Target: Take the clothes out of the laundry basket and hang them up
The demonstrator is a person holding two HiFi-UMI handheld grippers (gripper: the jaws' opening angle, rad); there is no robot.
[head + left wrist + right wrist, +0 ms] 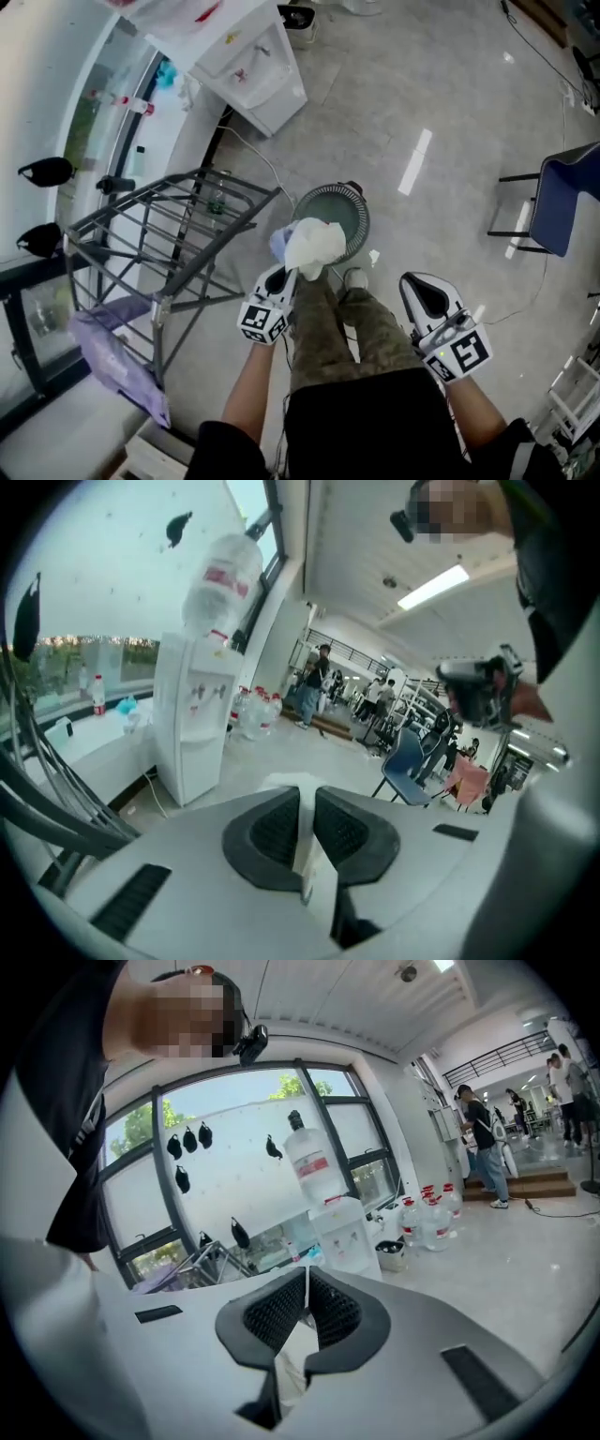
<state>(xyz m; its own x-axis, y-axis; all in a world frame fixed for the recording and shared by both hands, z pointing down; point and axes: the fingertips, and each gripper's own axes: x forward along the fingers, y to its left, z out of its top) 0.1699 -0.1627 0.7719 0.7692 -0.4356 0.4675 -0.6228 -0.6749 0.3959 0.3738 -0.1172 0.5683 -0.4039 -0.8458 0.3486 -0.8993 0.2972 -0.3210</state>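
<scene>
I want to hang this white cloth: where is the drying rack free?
On the drying rack, the bars toward the water dispenser are bare; the end nearest the person is crowded by a purple garment.

Glossy grey floor (412, 112) under a round laundry basket (361, 217), metal drying rack (159, 246), white water dispenser (258, 80) and blue chair (567, 192).

No text can be read: the red label (225, 577) on the far water-dispenser bottle (211, 607) is too blurred, and the near left marker cube (263, 322) and right marker cube (464, 354) show only black-and-white square patterns.
</scene>
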